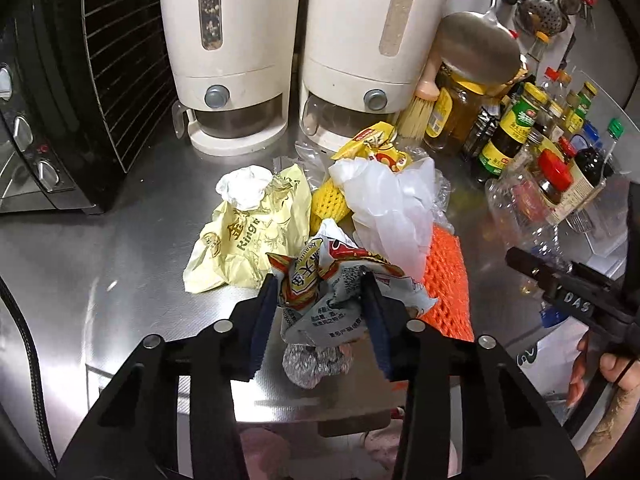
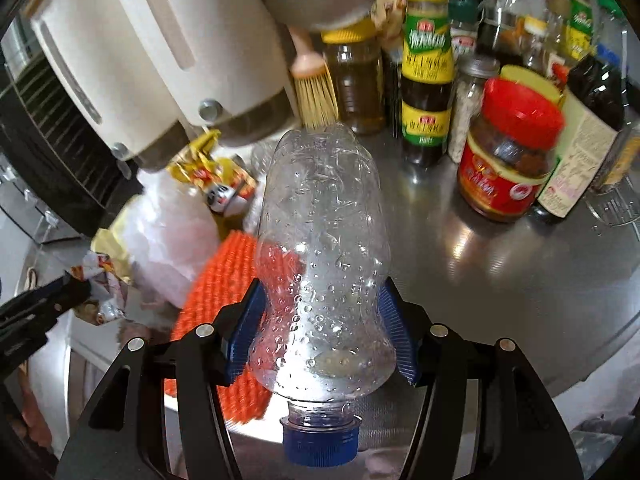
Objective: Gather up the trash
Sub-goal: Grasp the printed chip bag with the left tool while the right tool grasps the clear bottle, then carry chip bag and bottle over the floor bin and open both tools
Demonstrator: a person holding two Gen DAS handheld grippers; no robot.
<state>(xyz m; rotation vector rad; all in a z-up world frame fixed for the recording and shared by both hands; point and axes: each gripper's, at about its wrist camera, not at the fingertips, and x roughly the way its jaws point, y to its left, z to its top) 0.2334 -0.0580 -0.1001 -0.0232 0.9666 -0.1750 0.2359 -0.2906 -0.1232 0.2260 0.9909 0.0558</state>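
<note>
Trash is mid-collection: both claws are loaded, so the step in hand looks like carrying two pieces off the steel counter (image 1: 100, 272). The left gripper (image 1: 320, 312), at lower centre of its view, is closed part-way on a crumpled snack wrapper (image 1: 320, 292), its blue pads pressing each side. The right gripper (image 2: 320, 320), at lower centre of its own view, pinches a clear plastic bottle (image 2: 324, 248) at its waist, blue cap (image 2: 320, 442) pointing back toward the camera. The bottle is empty, beaded with droplets inside and slightly dented.

Next comes, I judge, a drop into a bin, which neither view shows. More litter remains mid-frame in the left view: a yellow paper bag (image 1: 248, 236), white plastic bag (image 1: 388, 208) and orange foam net (image 1: 448, 280).
</note>
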